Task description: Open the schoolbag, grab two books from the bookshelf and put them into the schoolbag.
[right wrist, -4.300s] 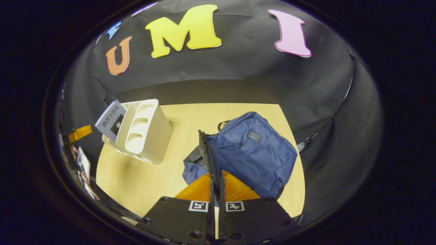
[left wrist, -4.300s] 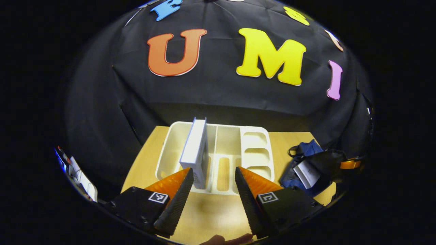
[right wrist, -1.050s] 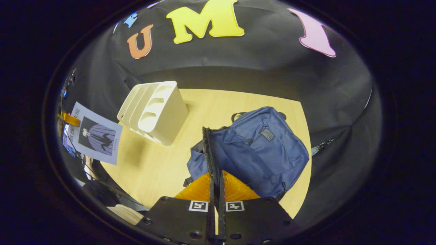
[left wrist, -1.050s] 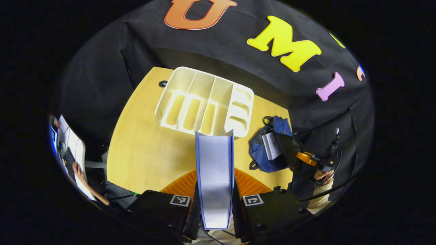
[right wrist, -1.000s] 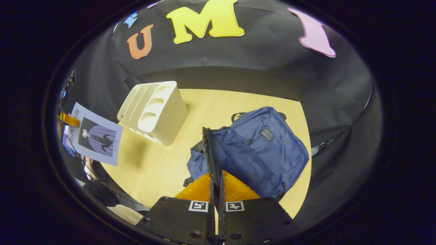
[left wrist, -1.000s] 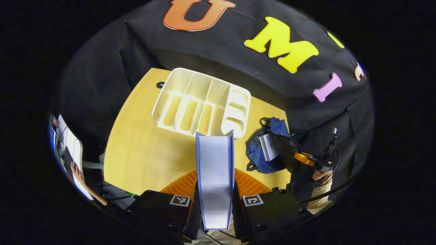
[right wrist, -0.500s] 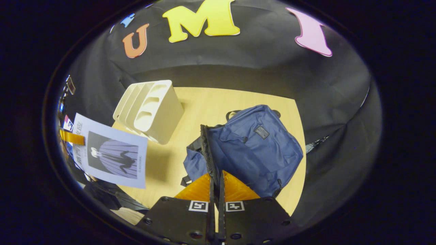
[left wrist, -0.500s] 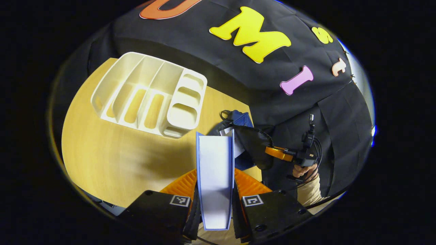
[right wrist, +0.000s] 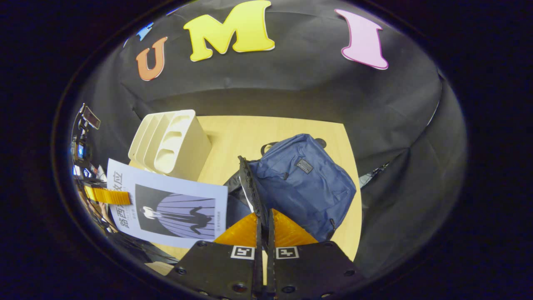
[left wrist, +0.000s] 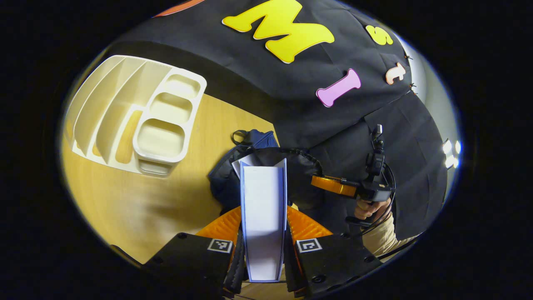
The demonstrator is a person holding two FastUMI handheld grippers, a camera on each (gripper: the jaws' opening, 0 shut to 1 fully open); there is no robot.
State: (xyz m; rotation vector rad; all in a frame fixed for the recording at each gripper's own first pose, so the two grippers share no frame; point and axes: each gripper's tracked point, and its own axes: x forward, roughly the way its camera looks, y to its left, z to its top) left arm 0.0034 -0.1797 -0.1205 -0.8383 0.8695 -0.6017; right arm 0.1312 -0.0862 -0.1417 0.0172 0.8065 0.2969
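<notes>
A: what's the left gripper (left wrist: pixel 263 250) got?

B: A pale lilac book (left wrist: pixel 264 208), both fingers clamped on it, page block facing the camera. It's up in the air right by the schoolbag (right wrist: pixel 306 183) mouth; a dark figure on the cover shows in the right gripper view.

A: and the right gripper (right wrist: pixel 263 233)?

B: Fingers pinched together on the navy bag's black zip edge (right wrist: pixel 251 189), holding it up. White bookshelf (right wrist: pixel 168 146) sits beside it on the wooden table (right wrist: pixel 258 131).

wall: black cloth (right wrist: pixel 266 83), creased, hanging behind and to both sides of table | table: light wood top (right wrist: pixel 258 129), bare grain, edges meeting cloth | light: bright spots (left wrist: pixel 452 146) past cloth's edge, right of table in left gripper view | beyond table's left edge: dim clutter (right wrist: pixel 83 141), too small to tell
</notes>
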